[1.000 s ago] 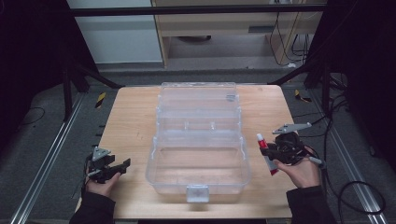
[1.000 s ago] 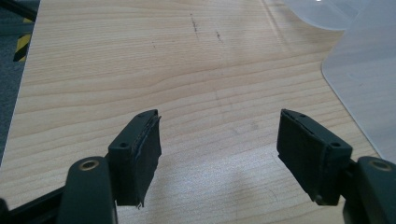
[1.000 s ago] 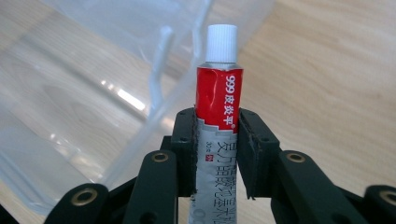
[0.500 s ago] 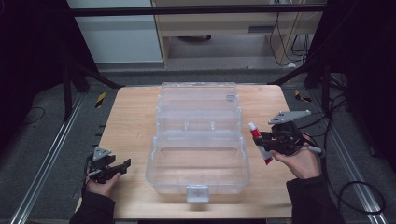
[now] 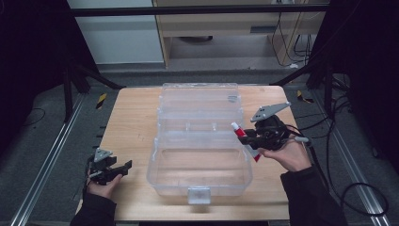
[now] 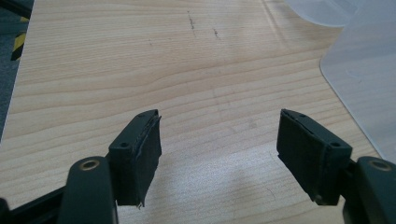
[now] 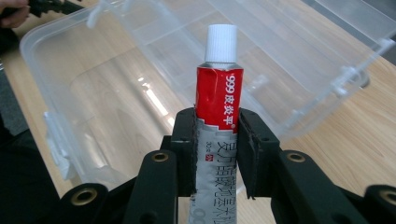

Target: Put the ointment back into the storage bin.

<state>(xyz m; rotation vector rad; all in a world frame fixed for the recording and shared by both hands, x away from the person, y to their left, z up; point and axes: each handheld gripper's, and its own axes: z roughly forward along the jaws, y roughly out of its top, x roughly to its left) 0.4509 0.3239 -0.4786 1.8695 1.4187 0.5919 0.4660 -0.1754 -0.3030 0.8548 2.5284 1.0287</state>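
A red and silver ointment tube (image 7: pixel 218 102) with a white cap is clamped between the jaws of my right gripper (image 7: pixel 217 154). In the high view that right gripper (image 5: pixel 249 139) holds the tube (image 5: pixel 242 136) in the air at the right rim of a clear plastic box (image 5: pixel 200 162), cap pointing up and left. The box stands open in the middle of the wooden table (image 5: pixel 131 127), its lid (image 5: pixel 200 101) laid back behind it. My left gripper (image 5: pixel 117 170) rests at the table's front left, open. Its jaws (image 6: pixel 219 154) stand wide apart over bare wood.
The clear box (image 7: pixel 116 98) looks empty inside. A corner of the box (image 6: pixel 364 79) lies right of my left gripper. Dark floor, metal rails (image 5: pixel 42 174) and cables (image 5: pixel 362 188) surround the table. A cabinet (image 5: pixel 226 28) stands behind it.
My right gripper has risen and moved left with the tube, from the table surface at the right to the box's right rim. The left gripper has stayed put.
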